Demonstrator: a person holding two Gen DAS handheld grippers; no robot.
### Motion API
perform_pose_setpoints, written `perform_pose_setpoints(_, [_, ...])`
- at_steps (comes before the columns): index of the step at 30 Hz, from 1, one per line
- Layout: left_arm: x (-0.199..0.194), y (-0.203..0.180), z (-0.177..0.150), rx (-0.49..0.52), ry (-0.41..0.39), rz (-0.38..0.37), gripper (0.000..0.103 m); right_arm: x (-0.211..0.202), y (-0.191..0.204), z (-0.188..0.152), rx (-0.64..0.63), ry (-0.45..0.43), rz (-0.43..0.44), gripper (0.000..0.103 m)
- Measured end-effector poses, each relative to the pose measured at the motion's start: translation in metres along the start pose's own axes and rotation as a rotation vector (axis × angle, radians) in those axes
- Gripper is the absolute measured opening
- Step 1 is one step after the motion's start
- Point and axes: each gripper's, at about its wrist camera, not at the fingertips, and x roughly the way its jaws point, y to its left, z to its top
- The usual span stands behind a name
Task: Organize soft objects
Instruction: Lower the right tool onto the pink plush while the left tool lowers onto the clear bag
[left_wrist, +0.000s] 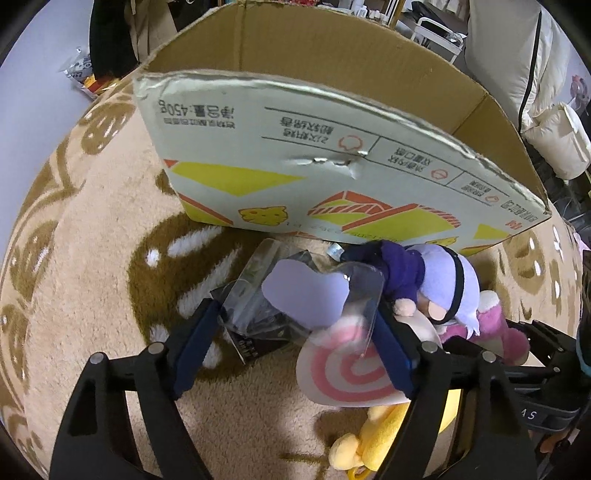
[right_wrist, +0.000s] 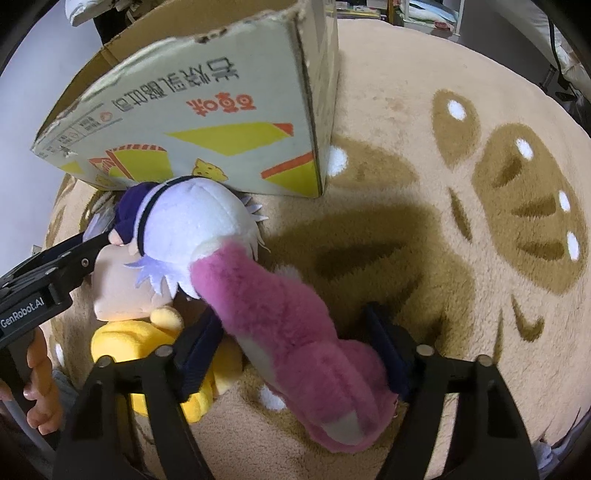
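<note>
Plush toys (right_wrist: 258, 295) fill both views; clear packaging (left_wrist: 295, 295) shows only leftward.

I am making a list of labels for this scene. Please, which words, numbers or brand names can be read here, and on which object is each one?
"450g", printed upside down: cardboard box.
"GenRobot.AI": body of the left gripper, seen from the right wrist view.
"AS", partly cut off: black body of the right gripper, seen from the left wrist view.
Large and small Chinese print on the box: upside down, not readable with certainty.
White print on the black packet: too blurred.
</note>
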Motion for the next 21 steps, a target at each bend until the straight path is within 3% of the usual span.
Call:
perform_pose_setpoints(12, [-0.014, -0.009, -0.005, 0.026, -0.028, 0.037, 0.077, -0.018, -0.014, 0.0, 0.018, -0.022, 0.017, 0.065])
perform_pose_setpoints(21, [-0.017, -0.036, -0.004, 0.185, -0.079, 0.157, 0.079, -0.023, -0.015, 0.003, 0.014, -0.017, 0.014, 0.064])
